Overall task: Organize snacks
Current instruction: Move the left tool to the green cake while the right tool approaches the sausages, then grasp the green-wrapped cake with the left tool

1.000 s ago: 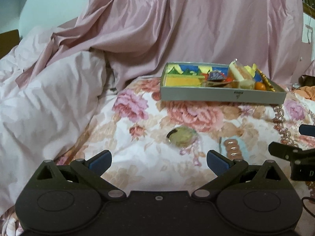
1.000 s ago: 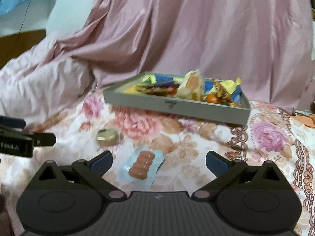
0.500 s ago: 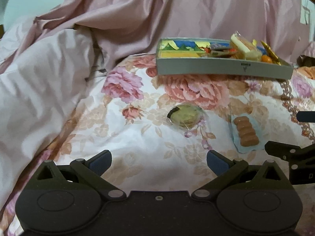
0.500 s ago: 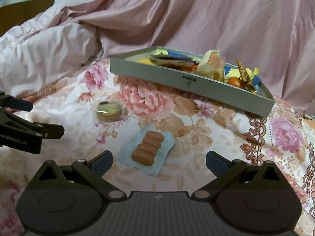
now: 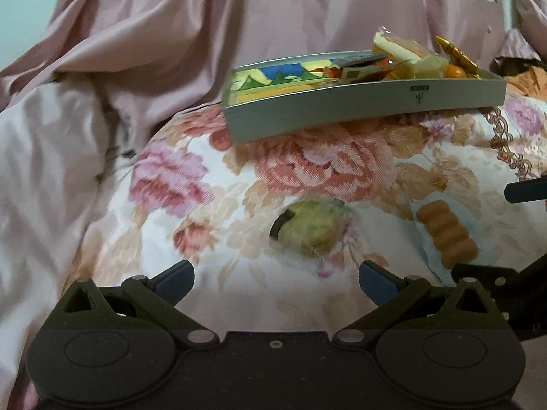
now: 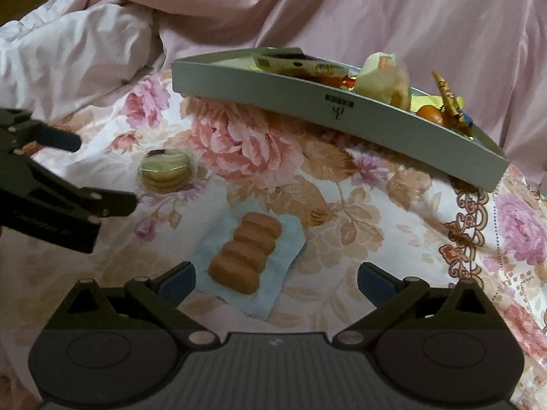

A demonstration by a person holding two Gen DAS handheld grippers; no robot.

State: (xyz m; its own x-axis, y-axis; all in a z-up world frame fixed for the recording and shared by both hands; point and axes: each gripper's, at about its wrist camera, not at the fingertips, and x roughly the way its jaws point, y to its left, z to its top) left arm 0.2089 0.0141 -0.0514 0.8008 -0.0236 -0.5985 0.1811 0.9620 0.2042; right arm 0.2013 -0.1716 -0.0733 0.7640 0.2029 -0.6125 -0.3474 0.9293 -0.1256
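The row of brown biscuits (image 6: 246, 253) in its pale blue wrapper lies flat on the flowered bedspread (image 6: 342, 205), just ahead of my right gripper (image 6: 275, 278), whose jaws stand wide open and hold nothing. I judge the packet light and the biscuits brittle, with a film that will crinkle and slide, so I would close across the narrow width of the row near its middle, gently, rather than pinch the loose edge of the wrapper. Near it, to my left, the round stack of greenish cookies (image 5: 307, 227) sits in clear wrap in front of my left gripper (image 5: 275, 278), jaws likewise spread and empty; it looks just as light and crumbly, and the clear film probably slippery, so a soft hold across the sides of the stack seems best. The bed gives under pressure, so pushing down hard would likely sink the packets rather than steady them. Farther back, the grey tray (image 6: 307, 102) rests on the bedspread, already heaped with wrapped sweets and snacks, against the rumpled pink sheets (image 5: 307, 10).
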